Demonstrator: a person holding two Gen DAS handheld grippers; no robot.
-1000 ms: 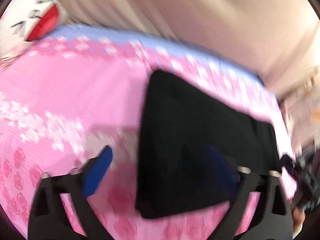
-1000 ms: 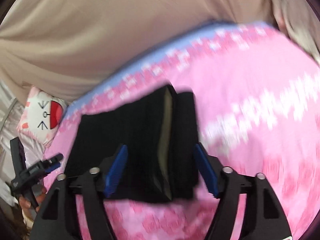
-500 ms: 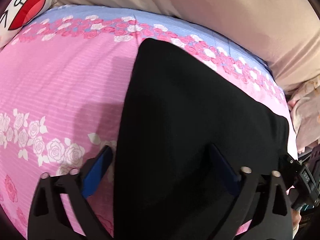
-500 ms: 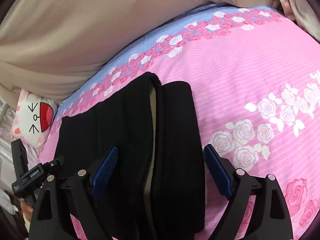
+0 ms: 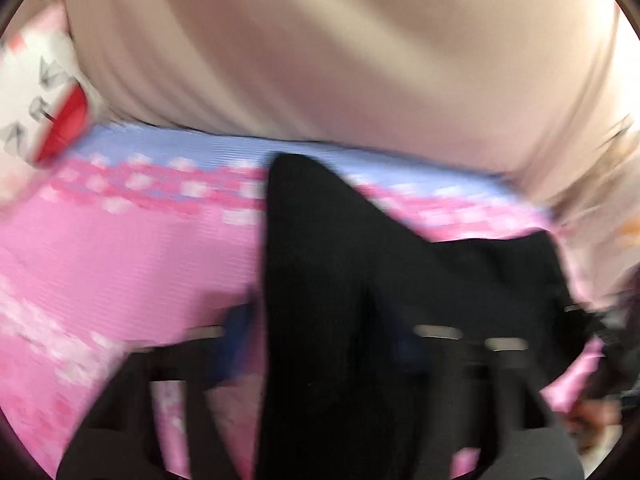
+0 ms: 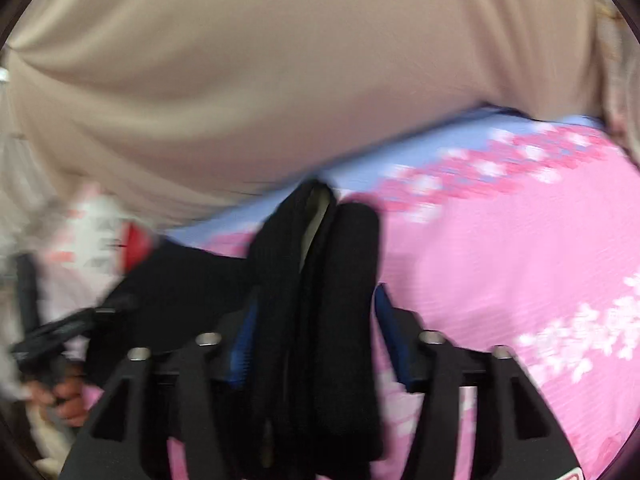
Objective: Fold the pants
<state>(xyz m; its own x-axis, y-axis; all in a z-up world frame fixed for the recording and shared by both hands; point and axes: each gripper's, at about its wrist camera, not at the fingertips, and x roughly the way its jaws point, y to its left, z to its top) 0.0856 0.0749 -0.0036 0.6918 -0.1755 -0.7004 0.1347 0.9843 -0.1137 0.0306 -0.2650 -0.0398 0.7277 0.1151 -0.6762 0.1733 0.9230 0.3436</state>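
Smooth beige drape fills the top, pink rose-print sheet below, ribbed black pants bunched lower centre between the right gripper's 2 closing jaws, left gripper's grip unclear.

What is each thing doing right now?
pants, folded, bunched between both grippers' fingers.
left gripper, open around pants; jaws have just been opening.
right gripper, shut on pants; jaws have just been closing.
sheet, spread flat under pants.
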